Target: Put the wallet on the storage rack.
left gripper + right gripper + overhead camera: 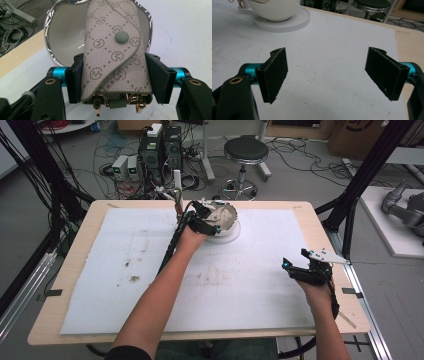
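Overhead, my left gripper reaches to the far middle of the table, right at the white bowl, which sits on a round white base. A pale folded thing lies between my jaws over the bowl's mouth, too small from up here to name. A white foam sheet covers most of the wooden top and carries some brown smudges. My right gripper hovers near the right edge of the sheet, well apart from the bowl, with its grey three-cornered plate on top. Beyond the table stand a black stool and a computer tower among tangled cables on the floor.

Along my left gripper, the jaws are clamped on a grey monogram key pouch, one black pad pressing each side of it. The flap is folded over and fastened by a round grey snap. Gold key hooks poke out of the near end. The pouch's far end leans over the silver-rimmed bowl, above its white inside.

Along my right gripper, the jaws stand spread wide with nothing between them, just the foam sheet below. The bowl on its base is at the upper left, well away, and the stool shows past the table's edge.
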A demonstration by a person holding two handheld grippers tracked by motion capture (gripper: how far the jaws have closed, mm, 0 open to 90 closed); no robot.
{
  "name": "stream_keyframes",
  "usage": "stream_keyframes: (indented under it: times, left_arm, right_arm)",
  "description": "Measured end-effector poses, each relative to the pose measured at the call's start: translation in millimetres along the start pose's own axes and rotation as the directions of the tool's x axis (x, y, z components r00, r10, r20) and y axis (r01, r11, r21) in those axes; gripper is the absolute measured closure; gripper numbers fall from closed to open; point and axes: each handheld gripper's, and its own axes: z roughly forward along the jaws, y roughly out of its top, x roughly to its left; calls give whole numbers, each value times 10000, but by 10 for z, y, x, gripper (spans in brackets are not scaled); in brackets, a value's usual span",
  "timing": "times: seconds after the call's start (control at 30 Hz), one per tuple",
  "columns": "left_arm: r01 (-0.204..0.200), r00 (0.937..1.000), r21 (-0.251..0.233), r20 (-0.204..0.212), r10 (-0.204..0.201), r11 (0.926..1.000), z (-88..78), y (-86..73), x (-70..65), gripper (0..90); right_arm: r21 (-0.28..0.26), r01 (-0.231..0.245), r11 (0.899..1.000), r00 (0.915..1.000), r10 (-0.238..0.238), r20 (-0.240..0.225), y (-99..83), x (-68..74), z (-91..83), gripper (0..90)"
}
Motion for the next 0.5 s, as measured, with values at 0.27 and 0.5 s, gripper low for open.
stream_keyframes:
  times: [0.27, 0.5]
  left_arm:
    - [21, 10000, 4, -10, -21, 10000, 47, 8, -14, 370]
    - [-79, 9999, -26, -145, 79, 10000, 50, 12, -25, 340]
  right_arm:
    - [22, 13, 10000, 10000, -13, -8, -1, 3, 2, 189]
    - [40, 29, 10000, 10000, -29, -21, -1, 9, 6, 189]
